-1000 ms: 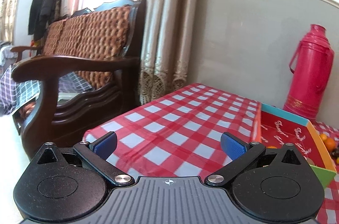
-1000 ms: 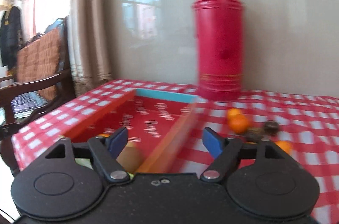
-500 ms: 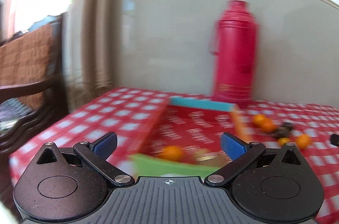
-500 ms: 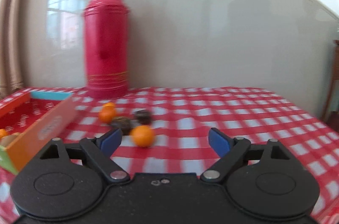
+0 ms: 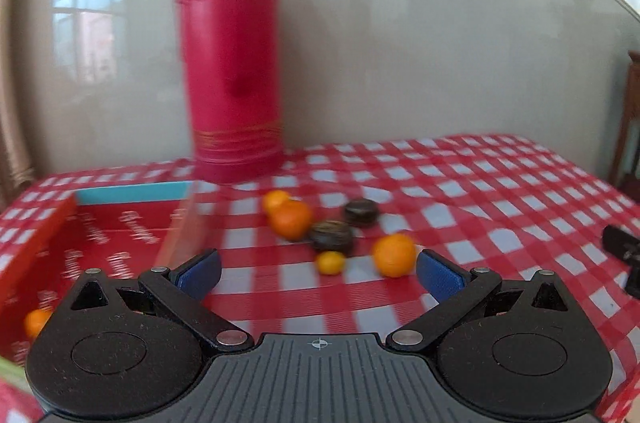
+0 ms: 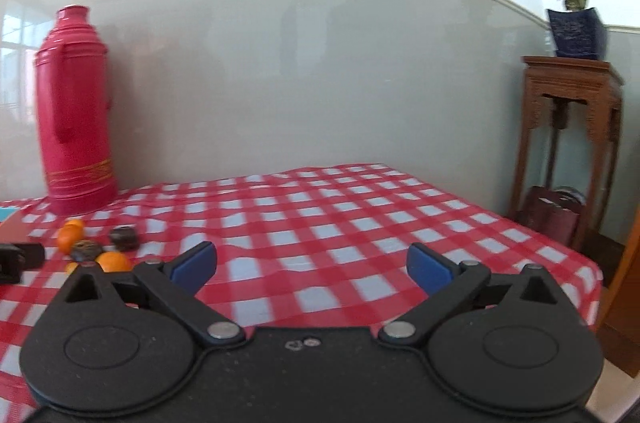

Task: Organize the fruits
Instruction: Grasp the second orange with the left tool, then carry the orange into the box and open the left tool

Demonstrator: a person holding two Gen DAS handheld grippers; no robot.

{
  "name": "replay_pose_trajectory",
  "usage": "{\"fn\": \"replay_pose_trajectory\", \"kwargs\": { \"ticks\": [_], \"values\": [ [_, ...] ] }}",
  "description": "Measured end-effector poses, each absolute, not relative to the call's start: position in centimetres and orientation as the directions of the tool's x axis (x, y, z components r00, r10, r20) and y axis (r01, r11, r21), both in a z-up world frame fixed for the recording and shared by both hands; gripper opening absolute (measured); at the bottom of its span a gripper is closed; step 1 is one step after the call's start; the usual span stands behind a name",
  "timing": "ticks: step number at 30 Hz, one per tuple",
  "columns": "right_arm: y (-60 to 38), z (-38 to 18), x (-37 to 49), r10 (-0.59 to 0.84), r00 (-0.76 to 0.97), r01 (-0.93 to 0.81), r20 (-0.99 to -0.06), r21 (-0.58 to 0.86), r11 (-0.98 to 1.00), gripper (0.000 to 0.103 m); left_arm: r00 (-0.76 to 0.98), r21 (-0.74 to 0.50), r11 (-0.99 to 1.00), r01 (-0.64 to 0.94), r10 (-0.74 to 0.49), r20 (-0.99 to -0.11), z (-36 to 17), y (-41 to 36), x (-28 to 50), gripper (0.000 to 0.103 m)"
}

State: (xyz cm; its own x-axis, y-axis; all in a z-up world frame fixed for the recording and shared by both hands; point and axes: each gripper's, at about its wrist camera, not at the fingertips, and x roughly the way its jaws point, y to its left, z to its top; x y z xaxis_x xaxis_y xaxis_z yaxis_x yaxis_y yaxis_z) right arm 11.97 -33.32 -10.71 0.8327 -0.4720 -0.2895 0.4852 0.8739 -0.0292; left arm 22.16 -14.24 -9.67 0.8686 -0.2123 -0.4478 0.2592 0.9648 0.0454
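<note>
Loose fruit lies on the red-checked tablecloth (image 5: 460,207): an orange (image 5: 394,255), a second orange (image 5: 291,221), a tiny orange one (image 5: 330,262) and two dark round fruits (image 5: 332,234) (image 5: 361,211). My left gripper (image 5: 318,273) is open just short of them, nothing between its blue pads. A red tray (image 5: 44,243) at the left holds an orange (image 5: 37,321). My right gripper (image 6: 310,269) points over bare cloth, its jaws opening wide and empty. The fruit cluster (image 6: 86,249) sits far left of it. Part of the other gripper (image 6: 18,259) shows at the left edge.
A tall red thermos (image 5: 234,63) stands against the wall behind the fruit. The table's right edge (image 6: 560,251) drops off near a wooden plant stand (image 6: 568,143) bearing a blue pot (image 6: 576,31). A black piece of the right gripper (image 5: 624,251) shows at the left wrist view's right edge.
Both views have swung to the right, from the wooden bench and the tray toward the loose fruit and the table's right side. The right jaws have spread wider.
</note>
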Motion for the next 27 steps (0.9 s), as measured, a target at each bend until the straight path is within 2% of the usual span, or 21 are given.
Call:
{"fn": "replay_pose_trajectory", "kwargs": {
  "ticks": [8, 9, 11, 15, 17, 19, 22, 27],
  "values": [
    [-35.4, -10.7, 10.1, -0.522, 0.805, 0.537, -0.280, -0.028, 0.843, 0.097, 0.844, 0.083, 0.939, 0.333, -0.258, -0.471, -11.4, -19.8, 24.8, 0.101],
    [-35.7, -10.7, 10.1, -0.529, 0.801, 0.544, -0.279, -0.027, 0.839, 0.097, 0.841, 0.083, 0.938, 0.337, -0.260, -0.474, -11.4, -20.2, 25.1, 0.098],
    [-36.3, -10.6, 9.9, -0.533, 0.797, 0.553, -0.283, -0.012, 0.833, 0.097, 0.822, 0.073, 0.931, 0.358, -0.277, -0.498, -11.9, -21.0, 26.0, 0.086],
    [-36.9, -10.7, 9.6, -0.521, 0.801, 0.551, -0.294, 0.024, 0.834, 0.097, 0.805, 0.057, 0.933, 0.355, -0.274, -0.526, -12.7, -21.6, 27.1, 0.079],
    [-36.9, -10.7, 9.6, -0.519, 0.803, 0.549, -0.293, 0.023, 0.836, 0.097, 0.796, 0.057, 0.934, 0.353, -0.268, -0.543, -13.2, -21.9, 27.5, 0.057],
    [-36.9, -10.7, 9.7, -0.512, 0.807, 0.540, -0.294, 0.020, 0.841, 0.097, 0.798, 0.064, 0.938, 0.342, -0.254, -0.547, -13.5, -21.9, 27.7, 0.054],
    [-36.7, -10.7, 9.8, -0.503, 0.811, 0.532, -0.297, 0.020, 0.846, 0.097, 0.803, 0.073, 0.943, 0.323, -0.233, -0.548, -13.9, -21.7, 27.9, 0.040],
    [-36.4, -10.8, 10.1, -0.487, 0.820, 0.516, -0.300, 0.022, 0.856, 0.097, 0.801, 0.065, 0.942, 0.328, -0.241, -0.548, -13.9, -21.4, 27.9, 0.040]
  ]
}}
